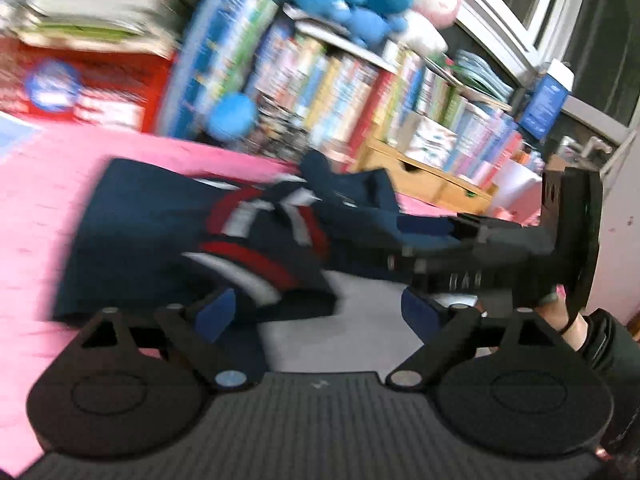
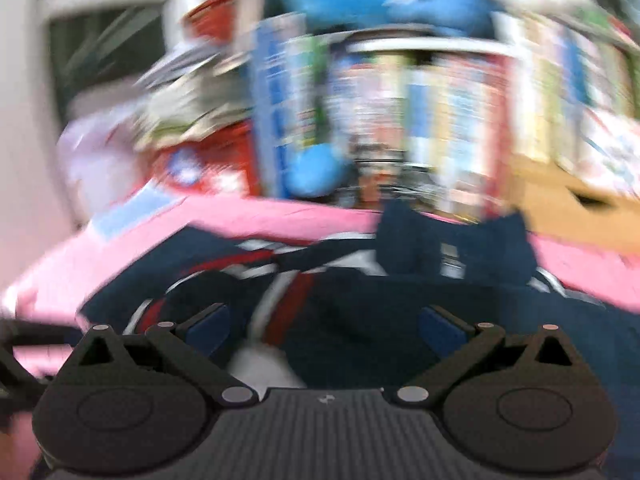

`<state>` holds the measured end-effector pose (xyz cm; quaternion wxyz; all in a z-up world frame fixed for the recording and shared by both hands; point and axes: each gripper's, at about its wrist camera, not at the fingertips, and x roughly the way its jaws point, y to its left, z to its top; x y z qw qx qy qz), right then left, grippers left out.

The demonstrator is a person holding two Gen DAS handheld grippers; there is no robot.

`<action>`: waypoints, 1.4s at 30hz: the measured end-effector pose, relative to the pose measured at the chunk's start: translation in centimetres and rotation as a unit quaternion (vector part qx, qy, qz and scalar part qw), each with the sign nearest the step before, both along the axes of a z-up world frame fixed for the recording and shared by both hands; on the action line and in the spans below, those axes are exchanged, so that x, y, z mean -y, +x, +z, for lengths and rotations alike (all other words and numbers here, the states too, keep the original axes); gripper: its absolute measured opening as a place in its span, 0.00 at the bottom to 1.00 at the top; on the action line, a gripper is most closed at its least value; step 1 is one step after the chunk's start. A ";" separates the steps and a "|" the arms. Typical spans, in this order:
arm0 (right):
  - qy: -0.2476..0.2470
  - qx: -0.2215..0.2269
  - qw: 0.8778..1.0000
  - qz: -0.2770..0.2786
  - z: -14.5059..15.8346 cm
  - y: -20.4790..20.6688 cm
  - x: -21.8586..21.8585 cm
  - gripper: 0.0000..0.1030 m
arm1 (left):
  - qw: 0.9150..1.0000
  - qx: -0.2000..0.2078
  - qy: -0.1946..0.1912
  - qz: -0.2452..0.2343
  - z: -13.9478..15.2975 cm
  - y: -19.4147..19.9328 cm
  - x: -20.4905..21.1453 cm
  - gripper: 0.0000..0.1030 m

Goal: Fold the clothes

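Nothing can be read in either view. The book spines (image 1: 352, 76) on the shelf, the red box (image 1: 92, 84) with its round blue-and-white badge, and the blue carton (image 1: 546, 98) by the window all carry print, but motion blur smears every letter. The small pale mark on each gripper's ribbed base is too tiny to make out.

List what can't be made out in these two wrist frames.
- Navy garment: motion blur in both views hides its type and fold lines.
- Its near edge: hidden behind the left gripper in the left view, the right gripper in the right.
- Book spines: titles smeared, unreadable.
- Person's hand: cut off at the left view's right edge.
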<state>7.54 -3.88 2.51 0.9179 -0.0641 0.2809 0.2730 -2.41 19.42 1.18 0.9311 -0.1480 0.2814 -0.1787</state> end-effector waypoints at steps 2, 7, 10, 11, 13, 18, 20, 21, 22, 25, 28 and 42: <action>-0.023 0.019 0.999 0.035 -0.8 -1.4 -2.7 1.00 | 1.000 0.005 0.010 0.023 0.0 -1.2 -1.7 0.90; -0.090 0.079 0.988 0.096 -2.2 -3.6 -8.2 1.00 | 0.995 0.009 0.026 0.096 -0.5 -2.3 -5.1 0.90; -0.124 0.087 0.983 0.099 -2.8 -3.6 -10.2 0.76 | 0.993 0.009 0.028 0.114 -0.5 -2.1 -5.7 0.90; -0.130 0.085 0.983 0.095 -2.9 -3.6 -10.6 0.46 | 0.993 0.010 0.029 0.118 -0.6 -2.0 -5.8 0.90; -0.141 0.082 0.983 0.087 -3.1 -3.5 -11.4 0.37 | 0.993 0.012 0.039 0.115 -0.6 -1.9 -5.4 0.90; -0.023 0.052 0.995 -0.080 -1.4 -1.1 -5.4 0.30 | 0.993 0.004 0.045 0.106 -1.1 -1.4 -4.6 0.90; 0.032 0.003 0.986 -0.163 -1.2 0.7 -2.0 0.36 | 0.993 0.000 0.047 0.106 -1.5 -1.0 -4.3 0.90; 0.036 -0.021 0.984 -0.172 -1.3 1.3 -0.9 0.41 | 0.993 -0.003 0.047 0.108 -1.7 -0.8 -4.3 0.91; 0.033 -0.044 0.984 -0.169 -1.5 1.9 -0.1 0.47 | 0.993 -0.006 0.046 0.110 -2.0 -0.5 -4.3 0.91; 0.011 -0.036 0.987 -0.157 -1.8 1.2 0.9 0.86 | 0.993 -0.016 0.038 0.115 -2.5 0.0 -4.3 0.91; 0.030 -0.021 0.991 -0.133 -1.6 0.7 1.1 0.89 | 0.993 -0.018 0.045 0.110 -2.7 0.3 -3.6 0.92; 0.027 -0.007 0.993 -0.112 5.2 4.7 0.6 0.12 | 0.995 -0.029 0.043 0.086 -2.5 1.0 -1.1 0.95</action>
